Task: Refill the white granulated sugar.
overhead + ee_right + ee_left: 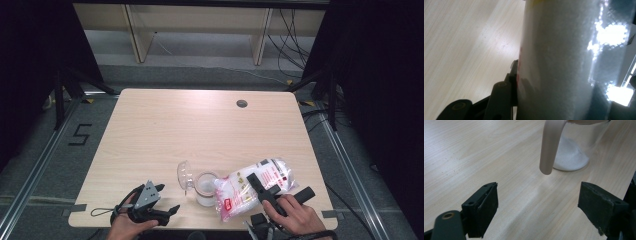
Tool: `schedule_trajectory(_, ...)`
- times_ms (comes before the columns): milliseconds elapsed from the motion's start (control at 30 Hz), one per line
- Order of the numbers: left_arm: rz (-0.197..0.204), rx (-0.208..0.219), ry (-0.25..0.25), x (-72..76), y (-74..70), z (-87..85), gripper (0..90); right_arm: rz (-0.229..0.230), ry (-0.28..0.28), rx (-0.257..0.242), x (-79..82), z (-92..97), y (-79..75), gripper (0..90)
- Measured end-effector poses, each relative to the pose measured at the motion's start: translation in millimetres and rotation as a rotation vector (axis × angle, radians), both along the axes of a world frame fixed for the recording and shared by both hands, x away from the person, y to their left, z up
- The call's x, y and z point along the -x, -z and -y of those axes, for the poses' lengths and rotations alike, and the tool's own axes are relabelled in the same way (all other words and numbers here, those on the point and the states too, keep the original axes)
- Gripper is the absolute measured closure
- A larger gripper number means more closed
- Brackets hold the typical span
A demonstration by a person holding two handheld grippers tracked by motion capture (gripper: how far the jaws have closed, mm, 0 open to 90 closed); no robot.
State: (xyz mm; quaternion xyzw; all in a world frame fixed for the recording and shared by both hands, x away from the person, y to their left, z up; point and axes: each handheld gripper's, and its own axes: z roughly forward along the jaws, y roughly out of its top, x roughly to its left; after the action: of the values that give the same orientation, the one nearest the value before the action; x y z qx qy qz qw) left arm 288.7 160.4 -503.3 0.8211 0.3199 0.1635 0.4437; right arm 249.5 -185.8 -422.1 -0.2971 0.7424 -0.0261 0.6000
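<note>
Pale wood table (165,130), dark curtains either side, shelving behind; nothing else on the top except your work at the near edge.

High view: your right gripper (263,192) is clamped across the middle of the bag (255,186) of white granules. Bag is tilted, long axis running from upper right down to lower left, with the low corner right at the rim of the glass jar (205,189). That's the relation that matters: bag mouth over jar opening, jar directly left of your right jaws. Jar's clear lid (185,176) is flipped open on the far-left side, clear of the pour path. Your left gripper (160,212) sits near the table edge, left of the jar, apart from it, not steadying it.

Left gripper view: jaws stand wide with bare table between them. Jar is ahead and toward the right jaw, its beige handle (550,146) hanging down on the near side, a low mound of white granules (570,155) in the bottom. Judging by that, the fill is at an early stage.

Right gripper view: bag wall sits between the jaws, close to the lens; left jaw is pressed against the plastic, so it's held at a mid opening. Table lies to the left.
</note>
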Motion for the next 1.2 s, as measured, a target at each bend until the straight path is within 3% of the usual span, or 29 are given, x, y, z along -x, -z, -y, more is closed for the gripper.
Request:
schedule_trajectory(167,0.016,-0.033,0.021,-1.3,-1.1,-1.8,16.1,0.002,0.012,-0.008,1.3,0.6,1.3,62.0)
schedule_trajectory(400,-0.001,-0.001,0.004,0.0,0.0,-0.1,16.1,0.004,0.019,-0.008,2.0,-0.3,1.3,62.1)
schedule_trajectory(533,-0.004,-0.020,0.014,-0.7,-0.1,-0.8,16.1,0.009,-0.008,0.021,1.1,-0.8,-0.3,62.1)
schedule_trajectory(567,-0.006,-0.034,0.016,-1.7,-0.7,-2.6,16.1,0.008,0.010,-0.002,2.2,1.0,1.0,62.1)
schedule_trajectory(733,-0.009,-0.014,0.011,-1.0,0.2,-0.8,16.1,0.016,0.000,0.020,1.5,0.3,-1.1,62.2)
schedule_trajectory(1000,-0.004,-0.015,0.004,-1.3,-0.8,-2.7,16.1,0.018,0.007,0.015,2.6,-0.3,-0.1,62.3)
schedule_trajectory(1133,0.003,-0.037,0.017,-1.5,-1.0,-3.1,16.1,0.022,0.010,0.010,2.8,0.5,-0.7,62.4)
schedule_trajectory(1200,0.002,-0.036,0.016,-1.6,-1.1,-3.1,16.1,0.025,-0.003,0.032,1.7,-0.3,-2.4,62.4)
